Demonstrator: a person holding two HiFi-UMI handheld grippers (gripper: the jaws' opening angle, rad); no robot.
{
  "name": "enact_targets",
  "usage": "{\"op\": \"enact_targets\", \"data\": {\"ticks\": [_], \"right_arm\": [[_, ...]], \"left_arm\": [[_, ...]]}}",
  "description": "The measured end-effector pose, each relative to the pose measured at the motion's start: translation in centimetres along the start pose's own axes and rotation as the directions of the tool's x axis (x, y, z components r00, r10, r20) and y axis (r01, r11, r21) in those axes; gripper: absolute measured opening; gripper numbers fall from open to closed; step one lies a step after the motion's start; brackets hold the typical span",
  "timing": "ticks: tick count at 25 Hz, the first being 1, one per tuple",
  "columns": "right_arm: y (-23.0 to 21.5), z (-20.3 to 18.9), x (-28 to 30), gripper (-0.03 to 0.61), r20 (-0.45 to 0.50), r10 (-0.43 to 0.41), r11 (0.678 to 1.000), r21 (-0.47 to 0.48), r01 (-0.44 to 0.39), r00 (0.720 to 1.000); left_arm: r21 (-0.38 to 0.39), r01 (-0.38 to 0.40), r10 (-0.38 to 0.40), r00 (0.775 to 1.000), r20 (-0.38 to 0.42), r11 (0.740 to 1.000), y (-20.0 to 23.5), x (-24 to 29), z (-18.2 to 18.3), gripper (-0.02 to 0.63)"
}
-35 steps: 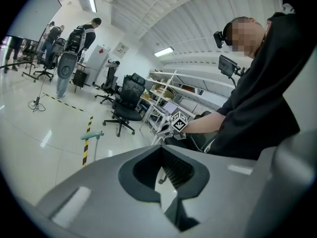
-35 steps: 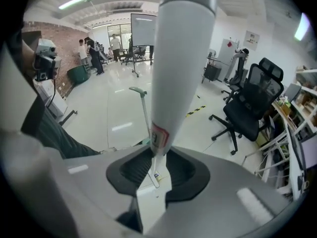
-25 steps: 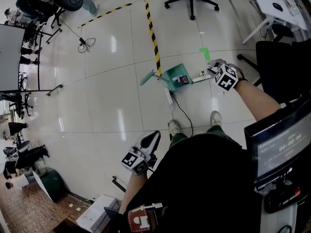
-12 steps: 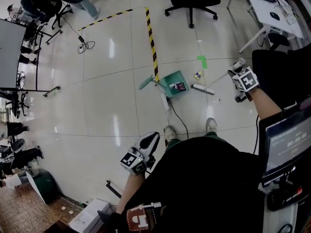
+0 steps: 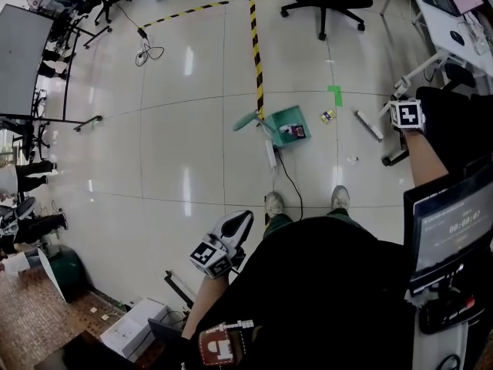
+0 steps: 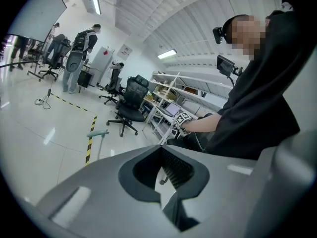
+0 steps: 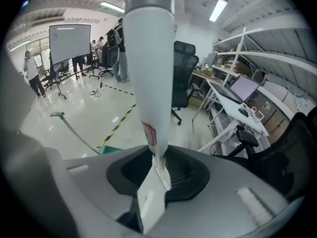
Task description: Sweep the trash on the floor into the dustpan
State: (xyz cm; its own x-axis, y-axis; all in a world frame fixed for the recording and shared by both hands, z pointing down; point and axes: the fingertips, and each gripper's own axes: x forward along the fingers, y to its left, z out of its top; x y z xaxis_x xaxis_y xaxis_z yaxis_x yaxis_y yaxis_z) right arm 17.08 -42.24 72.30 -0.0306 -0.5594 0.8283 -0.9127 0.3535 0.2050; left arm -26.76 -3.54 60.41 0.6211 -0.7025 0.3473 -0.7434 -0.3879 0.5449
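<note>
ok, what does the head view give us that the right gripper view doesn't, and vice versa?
Head view only: the broom head on the floor, a loose scrap right of the dustpan, a dark item inside it, and the left hand-held gripper by the person's side. Right gripper view only: the right hand-held gripper, jaws closed on the white broom handle. Both: the green dustpan and the striped floor tape.

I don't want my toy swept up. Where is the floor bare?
The shiny white floor left of the yellow-and-black striped tape is bare. Right of the tape it is crowded: green plastic dustpan, small piece of trash, green tape scrap and long white broom head.
</note>
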Motion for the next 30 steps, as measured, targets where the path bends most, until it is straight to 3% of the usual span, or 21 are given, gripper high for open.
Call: {"op": "enact_targets", "data": {"ticks": [6, 10, 13, 24, 30], "right_arm": [[0.7, 1.0, 3.6, 0.080, 0.021, -0.065, 0.979, 0.192, 0.060, 0.998], [5.3, 2.4, 5.0, 0.088, 0.042, 0.002, 0.953, 0.303, -0.015, 0.999], [8.9, 2.6, 5.4, 0.104, 0.049, 0.053, 0.913, 0.402, -0.068, 0.997], [13.2, 3.7, 4.7, 0.110, 0.052, 0.122, 0.861, 0.491, -0.132, 0.991], [15.0, 4.6, 3.3, 0.110, 0.076, 0.178, 0.795, 0.577, -0.189, 0.981]], "left_arm": [[-0.035, -0.072, 0.071, 0.997, -0.025, 0.997, 0.8, -2.7, -0.4, -0.003], [-0.082, -0.080, 0.082, 0.996, 0.017, 0.993, 1.4, -3.9, -0.5, -0.003], [-0.075, -0.090, 0.091, 0.996, 0.014, 0.993, 1.8, -4.4, -0.6, -0.003], [-0.067, -0.105, 0.108, 0.993, 0.049, 0.992, 3.0, -6.2, -0.8, -0.003], [-0.065, -0.103, 0.107, 0.992, 0.070, 0.993, 3.2, -5.7, 0.7, -0.003]]}}
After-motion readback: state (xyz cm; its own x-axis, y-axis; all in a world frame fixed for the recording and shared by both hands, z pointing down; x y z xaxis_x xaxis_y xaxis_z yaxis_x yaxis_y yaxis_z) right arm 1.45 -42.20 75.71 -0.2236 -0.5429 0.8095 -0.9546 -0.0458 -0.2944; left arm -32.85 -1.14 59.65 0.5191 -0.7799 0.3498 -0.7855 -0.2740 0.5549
